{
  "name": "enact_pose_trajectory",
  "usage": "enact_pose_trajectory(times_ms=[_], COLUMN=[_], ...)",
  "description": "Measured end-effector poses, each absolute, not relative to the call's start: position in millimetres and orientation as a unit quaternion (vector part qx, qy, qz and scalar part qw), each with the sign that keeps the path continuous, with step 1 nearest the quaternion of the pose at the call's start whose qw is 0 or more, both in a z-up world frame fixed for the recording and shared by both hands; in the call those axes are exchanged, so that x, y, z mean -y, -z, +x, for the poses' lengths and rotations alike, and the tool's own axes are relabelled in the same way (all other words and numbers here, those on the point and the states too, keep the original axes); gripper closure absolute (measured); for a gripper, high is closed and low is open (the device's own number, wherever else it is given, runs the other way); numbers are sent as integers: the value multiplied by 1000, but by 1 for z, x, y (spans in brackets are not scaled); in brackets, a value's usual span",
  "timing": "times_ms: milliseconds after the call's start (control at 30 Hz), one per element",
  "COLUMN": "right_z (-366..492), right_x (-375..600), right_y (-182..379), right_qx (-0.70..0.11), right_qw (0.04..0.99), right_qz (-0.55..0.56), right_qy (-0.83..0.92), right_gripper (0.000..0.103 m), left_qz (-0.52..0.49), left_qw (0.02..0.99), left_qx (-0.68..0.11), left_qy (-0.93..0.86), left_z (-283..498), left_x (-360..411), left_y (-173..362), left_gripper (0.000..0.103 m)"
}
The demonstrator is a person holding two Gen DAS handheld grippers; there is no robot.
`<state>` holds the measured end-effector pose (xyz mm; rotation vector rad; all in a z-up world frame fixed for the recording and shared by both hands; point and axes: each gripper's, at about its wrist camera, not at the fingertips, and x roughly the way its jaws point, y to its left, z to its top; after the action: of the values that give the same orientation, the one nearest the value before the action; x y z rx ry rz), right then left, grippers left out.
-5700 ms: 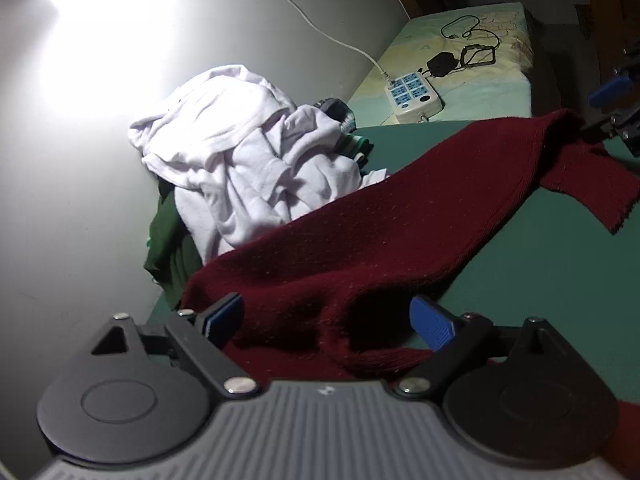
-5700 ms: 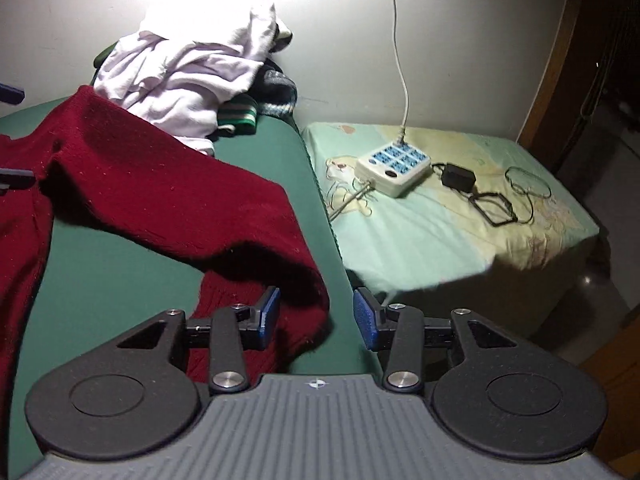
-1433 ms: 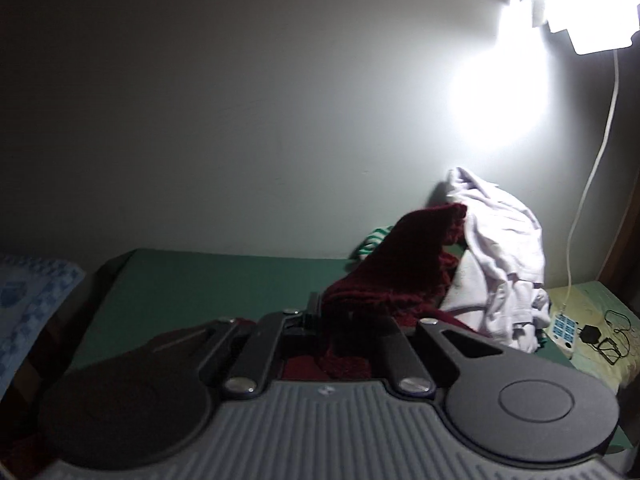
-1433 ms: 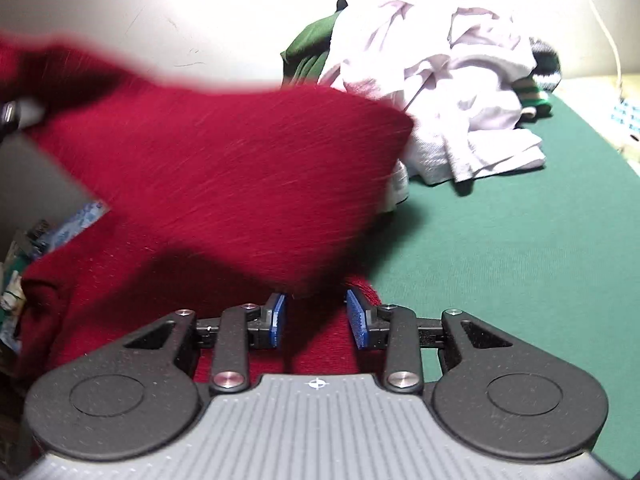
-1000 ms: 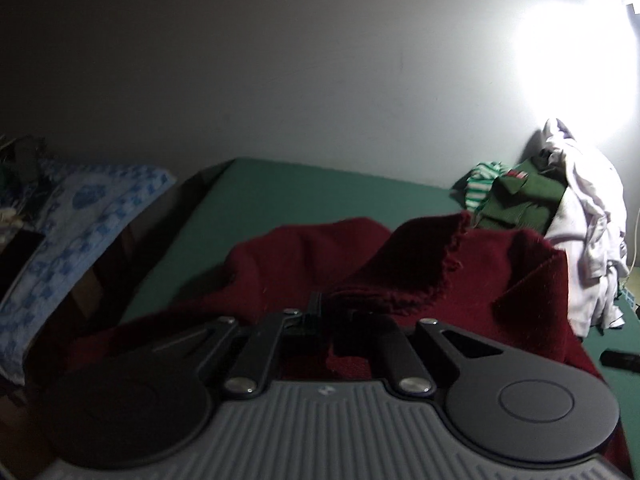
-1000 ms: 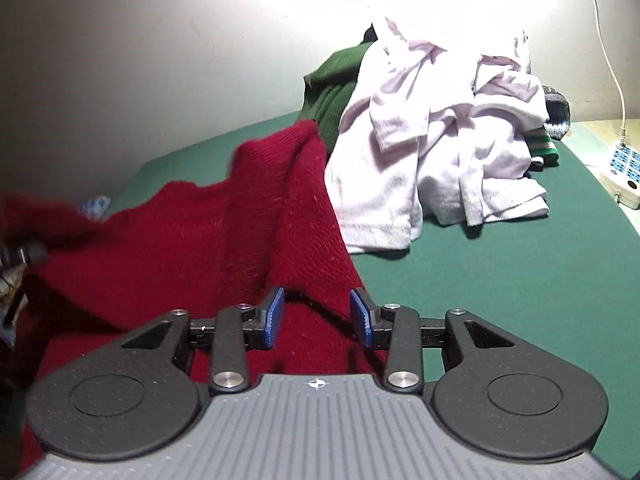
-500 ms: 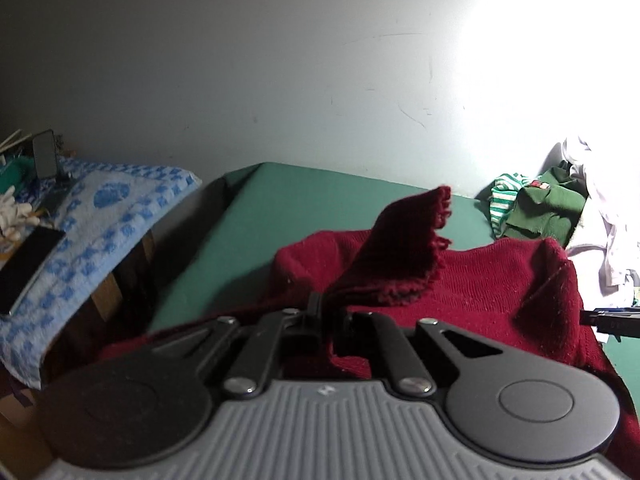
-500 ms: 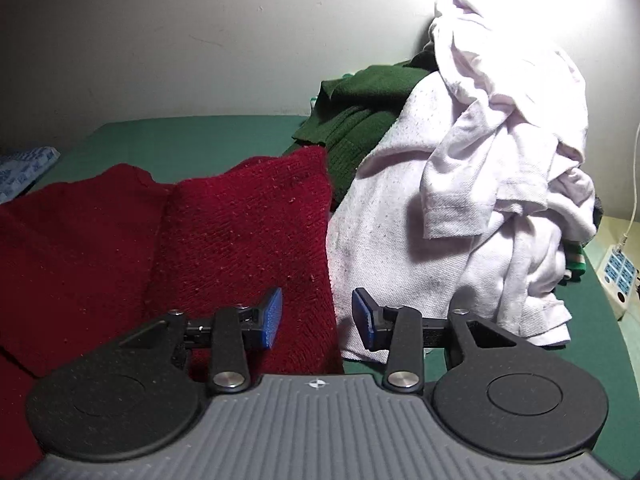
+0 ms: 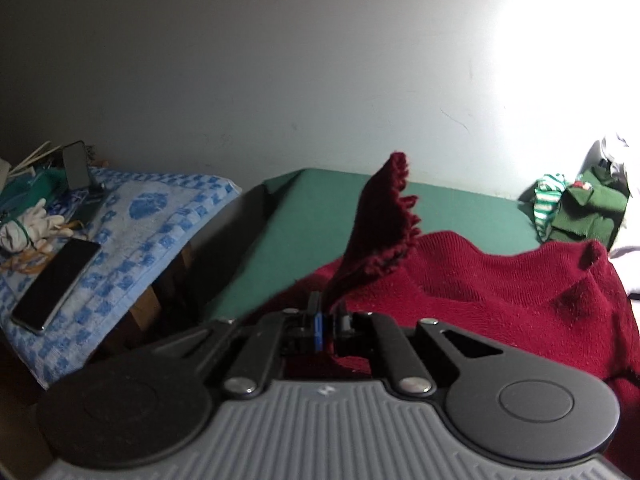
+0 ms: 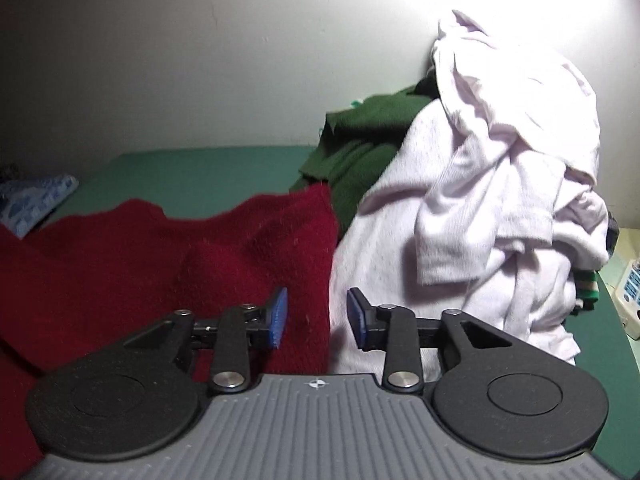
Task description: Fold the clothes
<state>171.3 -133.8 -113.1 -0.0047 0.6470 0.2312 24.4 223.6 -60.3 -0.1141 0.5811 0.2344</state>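
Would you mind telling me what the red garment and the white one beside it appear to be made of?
The red garment looks like a fuzzy wool-type knit: matte, nubbly, with a frayed edge. The white garment looks like thin cotton jersey, smooth with soft creases. The fibres themselves cannot be confirmed.

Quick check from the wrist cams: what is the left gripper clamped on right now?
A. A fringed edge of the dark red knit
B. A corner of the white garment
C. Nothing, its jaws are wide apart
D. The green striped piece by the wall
A: in the left wrist view the left gripper has its jaws pinched together on the dark red knit, whose fringed edge stands up out of them.
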Motion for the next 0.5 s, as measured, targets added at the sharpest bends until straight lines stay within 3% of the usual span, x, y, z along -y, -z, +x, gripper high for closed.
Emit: enact_pose_trajectory(times_ms=[233, 333, 500], right_z=[227, 242, 247], right_x=[109, 114, 122], right_y=[120, 126, 126], right_qx=[-312, -331, -322], right_qw=[944, 938, 943], right_qz=[-64, -45, 12], right_qy=[-87, -91, -86], right_gripper=[58, 88, 87], left_qz=[-50, -59, -59], left_qw=[952, 957, 960], left_qx=[-277, -253, -229], left_qy=[-121, -131, -151], left_z=[25, 24, 29], left_x=[-219, -224, -235], left_y=[58, 45, 31], left_gripper=[99, 99, 99])
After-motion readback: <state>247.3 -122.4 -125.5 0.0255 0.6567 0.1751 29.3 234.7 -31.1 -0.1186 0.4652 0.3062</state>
